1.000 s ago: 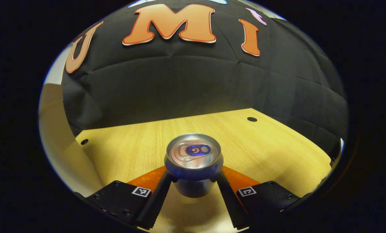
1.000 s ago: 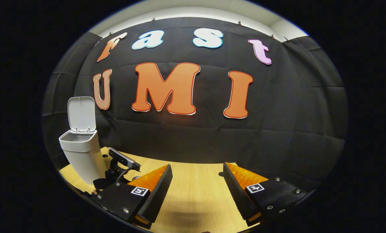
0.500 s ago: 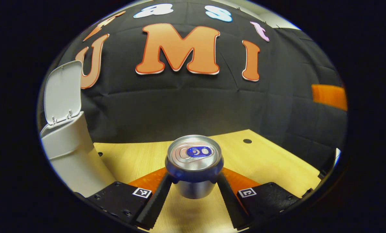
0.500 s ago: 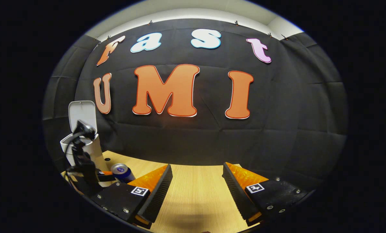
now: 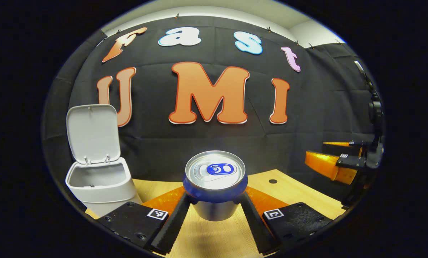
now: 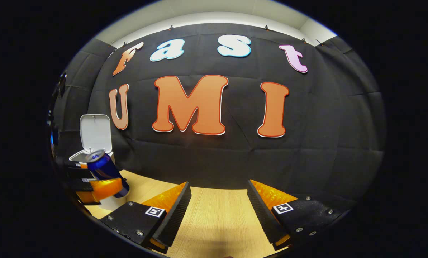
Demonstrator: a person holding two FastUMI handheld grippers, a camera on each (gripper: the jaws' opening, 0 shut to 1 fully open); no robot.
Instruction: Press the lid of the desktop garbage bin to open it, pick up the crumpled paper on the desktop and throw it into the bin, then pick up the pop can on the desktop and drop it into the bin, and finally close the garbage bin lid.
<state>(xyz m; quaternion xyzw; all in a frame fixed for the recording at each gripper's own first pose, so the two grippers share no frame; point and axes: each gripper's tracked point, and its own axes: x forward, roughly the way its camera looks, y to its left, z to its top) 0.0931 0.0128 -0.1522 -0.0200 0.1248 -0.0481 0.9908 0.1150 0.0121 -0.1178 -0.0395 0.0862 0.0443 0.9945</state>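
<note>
A: Where is the blue cylindrical aluminium pop can [image 5: 215, 184]?
B: The left gripper [image 5: 214, 211] clamps it upright between ribbed fingers, above the wood-grain tabletop [image 5: 293, 190], right of the white plastic bin [image 5: 99, 184] with its rounded lid [image 5: 92, 133] raised.
A: And the right gripper [image 6: 219, 211]?
B: Jaws wide apart, holding nothing.

upright pop can [image 5: 215, 184] beside open-lidded white bin [image 5: 99, 179].

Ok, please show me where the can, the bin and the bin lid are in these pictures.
can [image 5: 215, 174]: left gripper view, on its silver top, near the tab.
bin [image 5: 103, 191]: left gripper view, on its front wall below the rim.
bin lid [image 5: 92, 133]: left gripper view, on the inner face of the raised lid.
</note>
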